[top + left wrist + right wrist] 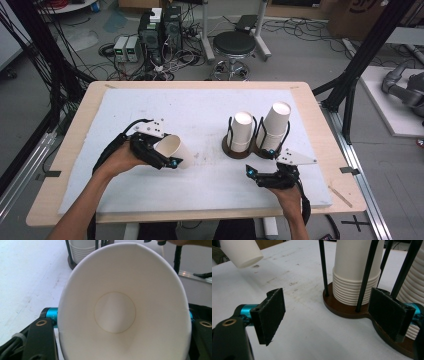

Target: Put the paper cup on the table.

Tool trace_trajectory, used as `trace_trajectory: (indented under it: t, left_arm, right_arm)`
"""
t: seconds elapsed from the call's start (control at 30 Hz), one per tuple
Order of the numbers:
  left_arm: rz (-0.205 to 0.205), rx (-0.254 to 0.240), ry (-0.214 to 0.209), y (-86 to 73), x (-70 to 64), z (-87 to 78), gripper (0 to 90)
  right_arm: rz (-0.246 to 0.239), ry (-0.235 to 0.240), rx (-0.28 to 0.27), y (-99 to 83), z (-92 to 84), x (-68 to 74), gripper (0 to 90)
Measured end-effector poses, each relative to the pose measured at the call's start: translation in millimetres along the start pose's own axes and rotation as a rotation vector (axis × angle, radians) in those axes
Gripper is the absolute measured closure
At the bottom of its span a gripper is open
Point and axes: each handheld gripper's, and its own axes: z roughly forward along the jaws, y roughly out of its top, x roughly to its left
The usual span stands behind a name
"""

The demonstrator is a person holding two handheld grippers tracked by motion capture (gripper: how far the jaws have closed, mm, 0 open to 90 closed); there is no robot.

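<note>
Cup (173, 149) is clamped in the left gripper (165, 156), jaws pressing its wall from both sides and flattening the rim to an oval. It is held tilted above the left half of the mat (200, 110), base pointing toward the holders. In the left gripper view the cup (125, 310) faces the camera mouth-first and is empty.

Right gripper (260, 176) hovers near the front right of the mat, jaws spread wide with nothing between them. In the right gripper view its pads (270, 315) frame the near holder (344, 310).

Two round brown holders (231, 149) with black upright rods stand side by side, touching, right of centre. Each contains a stack (242, 131) of nested white cups; the right stack (275, 125) leans right.

The white mat covers a wooden table (75, 130). Behind the table: a black stool (234, 47), electronic boxes (160, 30) and loose cables on a grey floor (300, 55).
</note>
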Motion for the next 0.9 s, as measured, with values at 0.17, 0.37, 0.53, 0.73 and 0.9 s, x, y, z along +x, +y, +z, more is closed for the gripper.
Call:
trace_trajectory:
  t: [0.17, 0.37, 0.53, 0.73, 0.9]
  left_arm:
    - [0.008, 0.053, 0.005, 5.2, -0.6, 11.1, 30.0]
    - [0.001, 0.113, -0.005, 12.4, 0.6, 25.8, 29.9]
    - [0.011, 0.152, -0.008, 15.9, 1.3, 36.6, 29.9]
    - [0.013, 0.205, -0.004, 16.5, 1.5, 47.5, 29.8]
    - [0.019, 0.241, -0.002, 18.0, 1.0, 55.3, 29.8]
  right_arm:
    - [0.006, 0.003, 0.003, -0.9, 0.7, -0.3, 15.0]
    - [0.003, 0.004, 0.010, -1.4, 1.5, -0.3, 15.0]
    - [0.003, 0.006, 0.012, -2.0, 1.5, -1.0, 15.0]
    - [0.007, 0.007, 0.013, -2.8, 1.5, -1.5, 15.0]
    - [0.014, 0.009, 0.017, -3.1, 1.8, -1.1, 15.0]
